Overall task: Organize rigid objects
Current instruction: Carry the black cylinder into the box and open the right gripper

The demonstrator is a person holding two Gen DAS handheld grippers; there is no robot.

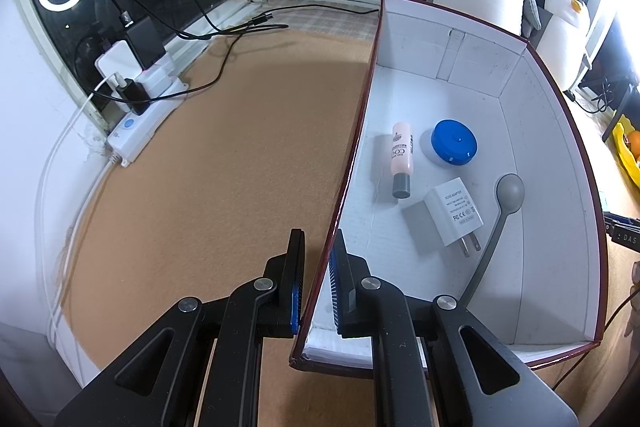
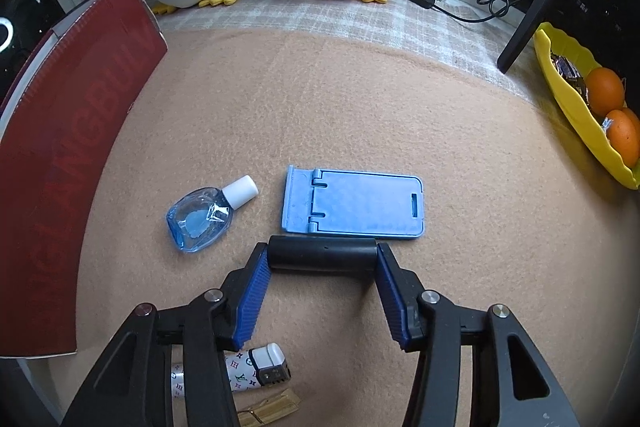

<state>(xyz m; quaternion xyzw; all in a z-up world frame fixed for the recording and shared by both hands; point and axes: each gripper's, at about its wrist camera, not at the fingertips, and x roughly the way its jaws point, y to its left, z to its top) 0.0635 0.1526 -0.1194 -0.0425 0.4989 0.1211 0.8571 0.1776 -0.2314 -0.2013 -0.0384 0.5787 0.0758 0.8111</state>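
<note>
Your left gripper [image 1: 318,279] was pinched on the thin left wall of the cardboard box [image 1: 552,147], one ribbed blue pad outside and one inside, jaws nearly together. The box was dark red outside and matte white inside. On its floor lay a slim peach tube [image 1: 401,161] with a grey cap, a round blue-lidded jar [image 1: 454,143], a white boxy wall adapter [image 1: 454,213] with two metal prongs, and a grey spoon [image 1: 496,223].

Your right gripper [image 2: 322,273] had its jaws about half spread, the pad tips touching both ends of a smooth black cylinder [image 2: 322,255] lying crosswise on the fuzzy tan felt mat [image 2: 360,107]. Just beyond it lay a flat, pale blue plastic phone stand [image 2: 354,205]; to its left, a clear blue dropper bottle [image 2: 204,217] with a white cap. Under the fingers sat a patterned lighter [image 2: 260,367] and a wooden clothespin [image 2: 272,411].
</note>
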